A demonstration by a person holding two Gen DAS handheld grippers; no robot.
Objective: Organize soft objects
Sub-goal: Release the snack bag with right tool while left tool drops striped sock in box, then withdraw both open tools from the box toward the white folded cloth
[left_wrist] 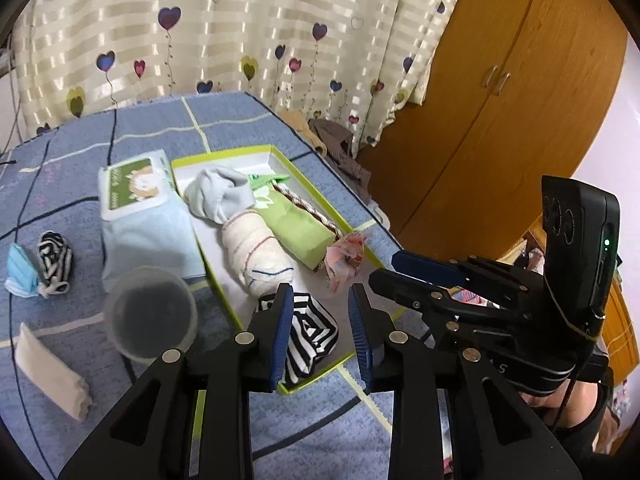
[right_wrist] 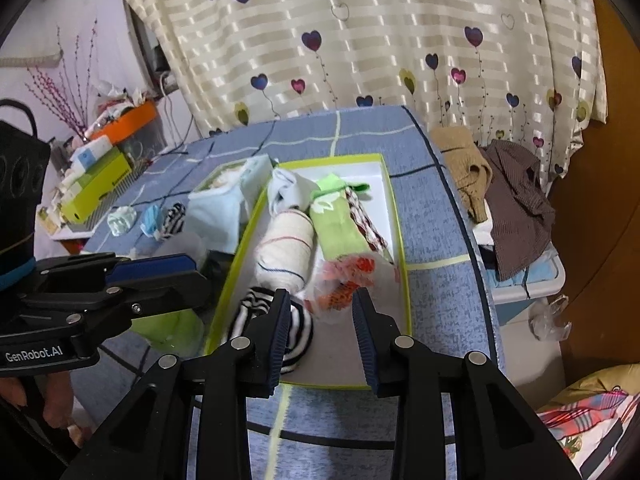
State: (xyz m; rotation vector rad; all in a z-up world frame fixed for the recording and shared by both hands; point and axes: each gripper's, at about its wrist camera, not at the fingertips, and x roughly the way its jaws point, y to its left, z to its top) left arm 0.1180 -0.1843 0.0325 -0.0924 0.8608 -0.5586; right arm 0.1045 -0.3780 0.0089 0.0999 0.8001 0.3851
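While both grippers hover above the green-rimmed box (left_wrist: 224,300), we hold left gripper (left_wrist: 320,312) and right gripper (right_wrist: 322,316) fingers apart, empty. Rolled socks, including the striped roll (left_wrist: 308,332), lie inside the box.

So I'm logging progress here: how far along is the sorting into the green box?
Done: the green box already holds a grey sock, a cream roll, a green roll, a pink floral bundle and a striped sock. In hand: nothing; the left gripper and right gripper are both open. Left: a second striped sock, blue cloth and white roll lie outside.
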